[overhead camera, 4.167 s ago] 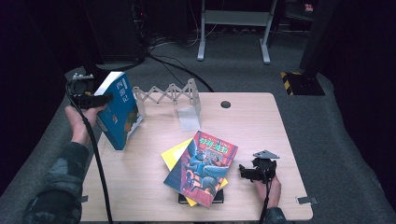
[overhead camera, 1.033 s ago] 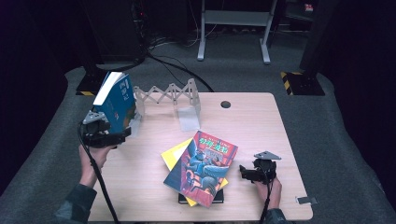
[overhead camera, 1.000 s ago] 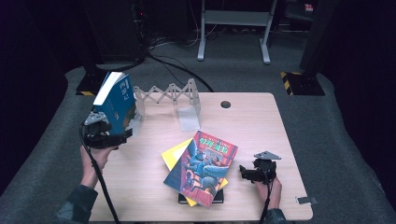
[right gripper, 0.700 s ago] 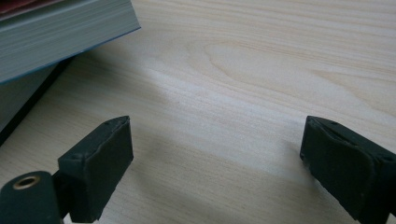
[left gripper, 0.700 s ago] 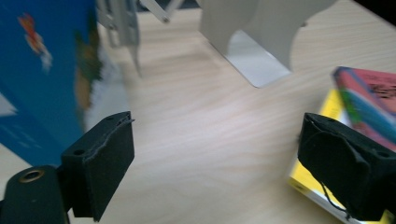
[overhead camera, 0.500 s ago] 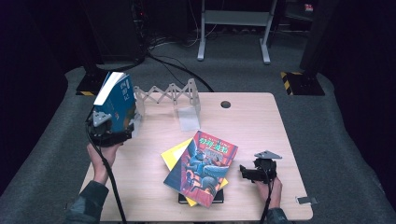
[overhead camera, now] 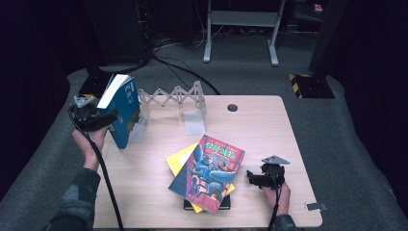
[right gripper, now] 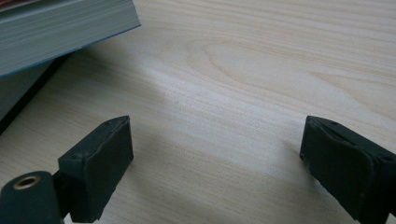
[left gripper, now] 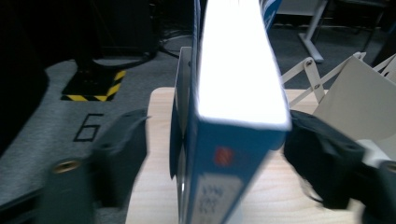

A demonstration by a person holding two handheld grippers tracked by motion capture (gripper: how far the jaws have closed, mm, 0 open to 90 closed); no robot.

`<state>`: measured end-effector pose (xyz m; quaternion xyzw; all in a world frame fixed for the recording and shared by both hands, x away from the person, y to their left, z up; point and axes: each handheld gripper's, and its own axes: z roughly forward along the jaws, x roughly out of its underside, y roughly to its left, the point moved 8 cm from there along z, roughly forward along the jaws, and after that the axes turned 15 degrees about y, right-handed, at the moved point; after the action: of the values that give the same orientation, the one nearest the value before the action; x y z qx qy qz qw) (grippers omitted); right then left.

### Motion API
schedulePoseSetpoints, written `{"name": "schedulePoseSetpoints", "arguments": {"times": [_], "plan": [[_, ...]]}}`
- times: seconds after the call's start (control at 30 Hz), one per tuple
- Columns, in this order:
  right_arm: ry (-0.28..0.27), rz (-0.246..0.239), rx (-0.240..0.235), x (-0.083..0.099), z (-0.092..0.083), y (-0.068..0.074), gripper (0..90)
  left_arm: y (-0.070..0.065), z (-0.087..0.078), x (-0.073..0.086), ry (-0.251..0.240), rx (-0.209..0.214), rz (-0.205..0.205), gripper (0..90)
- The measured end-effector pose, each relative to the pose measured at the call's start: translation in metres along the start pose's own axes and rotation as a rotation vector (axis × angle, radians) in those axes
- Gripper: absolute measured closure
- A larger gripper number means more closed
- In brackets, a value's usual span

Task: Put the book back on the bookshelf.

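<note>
Two jaws of the left gripper (overhead camera: 103, 118) stand wide on either side of the blue book (overhead camera: 122, 113), apparently not yet pressing it, as it stands upright at the left end of the white folding rack (overhead camera: 173, 96). Judging by this, close squarely on both covers before lifting or tilting, or it may topple; the right gripper (overhead camera: 255, 178) rests open and empty on the counter (overhead camera: 260, 125), right of the stacked books (overhead camera: 207, 173)

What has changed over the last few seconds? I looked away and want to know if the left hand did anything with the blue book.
The left gripper left the blue book's top, swung down toward the person, then came back up to its near edge. Its fingers now straddle the book with a gap on one side, so no grip is shown. The book stays upright in the white rack. The right gripper and book stack stayed put.
</note>
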<state>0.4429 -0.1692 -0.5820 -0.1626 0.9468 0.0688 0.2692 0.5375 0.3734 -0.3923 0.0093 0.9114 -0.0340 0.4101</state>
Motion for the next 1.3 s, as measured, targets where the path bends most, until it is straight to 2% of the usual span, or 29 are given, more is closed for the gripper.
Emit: {"name": "schedulePoseSetpoints", "arguments": {"times": [0.1,0.13,0.2,0.3,0.37,0.5,0.63,0.7,0.8,0.87,0.93,1.1,1.27,1.3], "plan": [[-0.001,-0.002,0.003,0.0,0.0,0.0,9.0,0.004,0.004,-0.001,0.017,0.023,-0.019,44.3],[-0.001,-0.004,0.005,0.0,0.0,0.0,9.0,0.005,0.006,-0.001,0.021,0.035,-0.044,44.3],[-0.002,-0.004,0.008,0.0,0.0,0.0,9.3,0.006,0.008,0.0,0.019,0.023,-0.047,51.2],[-0.003,-0.005,0.009,0.0,0.0,0.0,9.3,0.015,0.009,0.0,0.025,-0.016,-0.077,51.4],[-0.004,-0.006,0.009,0.0,0.0,0.0,9.4,0.021,0.01,0.001,0.025,-0.015,-0.097,51.7],[-0.001,-0.009,0.016,0.0,0.001,0.0,9.6,0.02,0.01,0.001,0.039,-0.019,-0.079,56.4],[-0.001,-0.009,0.017,0.0,0.001,0.0,9.7,0.018,0.011,0.001,0.042,-0.021,-0.074,56.5],[-0.002,-0.006,0.015,0.0,0.0,0.0,9.9,0.018,0.012,0.001,0.052,-0.024,-0.079,48.8],[-0.001,-0.001,0.012,0.0,0.0,0.0,9.9,0.019,0.012,0.003,0.065,-0.013,-0.087,44.9],[-0.003,-0.006,0.01,0.0,0.0,0.0,9.9,0.019,0.012,0.005,0.074,0.0,-0.094,37.9],[-0.006,-0.004,0.005,0.0,0.0,-0.001,9.9,0.02,0.011,0.008,0.079,-0.002,-0.082,33.4],[-0.009,0.013,-0.004,0.0,-0.001,0.0,10.0,0.02,0.006,0.013,0.086,0.014,-0.085,24.5],[-0.012,0.003,-0.017,0.0,-0.002,-0.002,10.3,0.015,-0.005,0.021,0.081,0.046,-0.066,17.8],[-0.007,0.019,-0.03,0.0,-0.003,-0.003,10.1,0.012,-0.007,0.024,0.086,0.058,-0.057,16.7]]}}
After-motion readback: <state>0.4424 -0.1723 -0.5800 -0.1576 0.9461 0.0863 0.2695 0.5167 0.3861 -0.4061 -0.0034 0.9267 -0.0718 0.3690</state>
